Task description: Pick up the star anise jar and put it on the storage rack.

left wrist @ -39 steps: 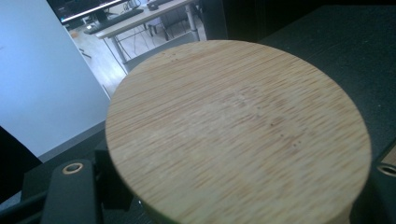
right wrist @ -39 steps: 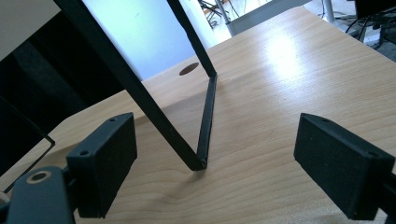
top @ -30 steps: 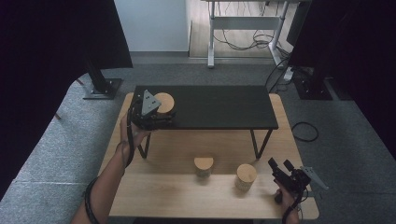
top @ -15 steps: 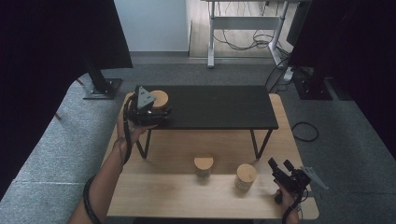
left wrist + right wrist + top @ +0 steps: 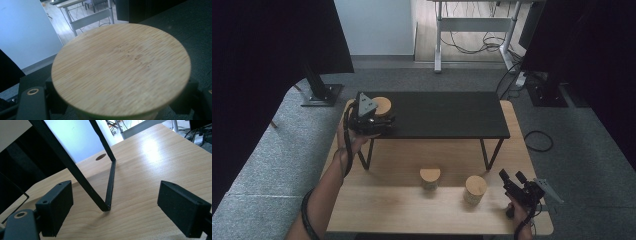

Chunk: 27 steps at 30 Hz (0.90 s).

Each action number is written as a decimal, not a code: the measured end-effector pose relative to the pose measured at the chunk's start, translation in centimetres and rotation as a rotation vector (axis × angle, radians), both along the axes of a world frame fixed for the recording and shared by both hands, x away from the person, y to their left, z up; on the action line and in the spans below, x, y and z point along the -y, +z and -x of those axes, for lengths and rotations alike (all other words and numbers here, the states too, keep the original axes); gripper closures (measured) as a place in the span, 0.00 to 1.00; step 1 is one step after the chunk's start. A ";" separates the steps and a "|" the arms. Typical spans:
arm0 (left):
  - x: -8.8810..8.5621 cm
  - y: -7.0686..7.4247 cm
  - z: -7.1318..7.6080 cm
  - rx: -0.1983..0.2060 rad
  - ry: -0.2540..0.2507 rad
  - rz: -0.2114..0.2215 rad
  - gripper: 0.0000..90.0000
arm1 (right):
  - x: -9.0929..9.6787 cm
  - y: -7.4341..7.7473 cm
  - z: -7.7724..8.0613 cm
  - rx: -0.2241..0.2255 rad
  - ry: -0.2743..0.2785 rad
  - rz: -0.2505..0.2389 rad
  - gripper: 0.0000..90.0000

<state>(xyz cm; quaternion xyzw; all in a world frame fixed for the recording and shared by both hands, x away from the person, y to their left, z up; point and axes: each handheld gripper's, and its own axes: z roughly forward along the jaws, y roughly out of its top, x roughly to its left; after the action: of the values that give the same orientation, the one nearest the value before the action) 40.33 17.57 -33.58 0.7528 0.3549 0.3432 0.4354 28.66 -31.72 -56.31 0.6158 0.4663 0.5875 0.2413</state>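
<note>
A jar with a round wooden lid (image 5: 382, 105) stands on the left end of the black raised shelf (image 5: 447, 114). My left gripper (image 5: 384, 118) reaches it from the near left. In the left gripper view the lid (image 5: 122, 67) lies close ahead with a black pad (image 5: 55, 101) at each side under its rim. The jaws have just been opening, with the jar between them and the pads off its body. My right gripper (image 5: 512, 176) rests on the wooden table (image 5: 412, 212) near the front right corner. It stands open (image 5: 127, 210) with nothing between its pads.
Two more wooden-lidded jars (image 5: 430, 176) (image 5: 475, 188) stand on the table in front of the shelf. The shelf's thin black V-shaped leg (image 5: 110, 185) meets the tabletop just ahead of the right gripper. Grey carpet surrounds the table.
The left gripper has tipped, so its grey plate stands higher, and the jar has shifted slightly left on the shelf. The right gripper has not moved.
</note>
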 end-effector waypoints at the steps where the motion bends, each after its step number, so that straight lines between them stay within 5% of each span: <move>1: 0.0 0.0 0.0 0.001 0.000 -0.001 0.23 | 0.0 0.0 0.0 0.000 0.000 0.000 0.14; 8: 0.1 0.1 0.4 0.052 0.036 -0.014 0.12 | 0.0 0.0 0.0 0.000 0.000 0.001 0.14; 27: -0.7 0.1 1.4 0.053 0.022 0.034 0.10 | 0.0 0.0 0.0 -0.004 -0.001 -0.001 0.14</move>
<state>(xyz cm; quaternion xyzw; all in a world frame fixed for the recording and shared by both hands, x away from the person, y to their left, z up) 38.92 18.28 -33.48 0.7321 0.3572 0.3615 0.4536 28.67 -31.68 -56.31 0.6173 0.4663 0.5862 0.2405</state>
